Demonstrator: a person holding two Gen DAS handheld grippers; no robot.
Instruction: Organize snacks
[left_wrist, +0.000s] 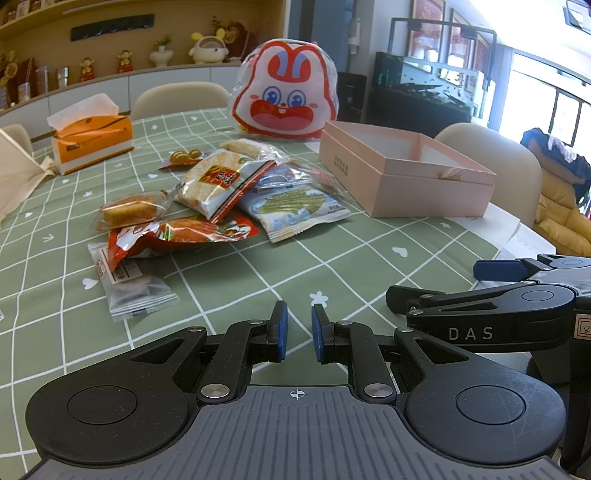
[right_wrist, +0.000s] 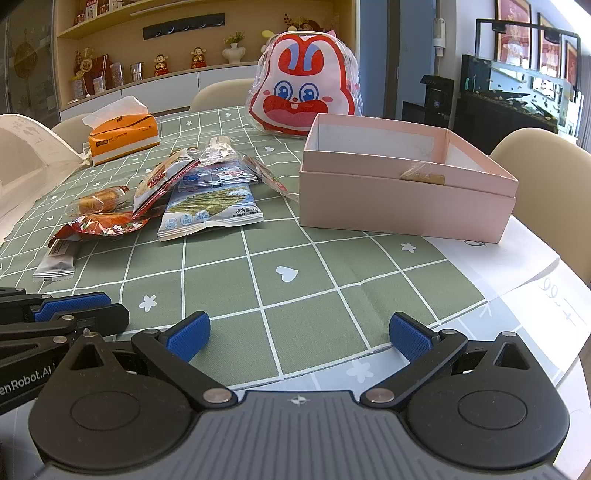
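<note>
Left gripper (left_wrist: 297, 330): clenched, pads close together, nothing between them, low over the green checked worktop (left_wrist: 258, 273). Right gripper (right_wrist: 299, 338): released, jaws wide, empty, just beside the left one. Snack packets (left_wrist: 207, 206) lie in a loose overlapping pile ahead on the left; seaweed packet (right_wrist: 210, 212) nearest the pink box (right_wrist: 406, 206). Box open, one small wrapped snack (right_wrist: 423, 173) inside. Rabbit-face bag (right_wrist: 304, 99) stands behind the box; tissue pack (right_wrist: 123, 138) far left

Bright daylight, blown-out window, fisheye edges.
</note>
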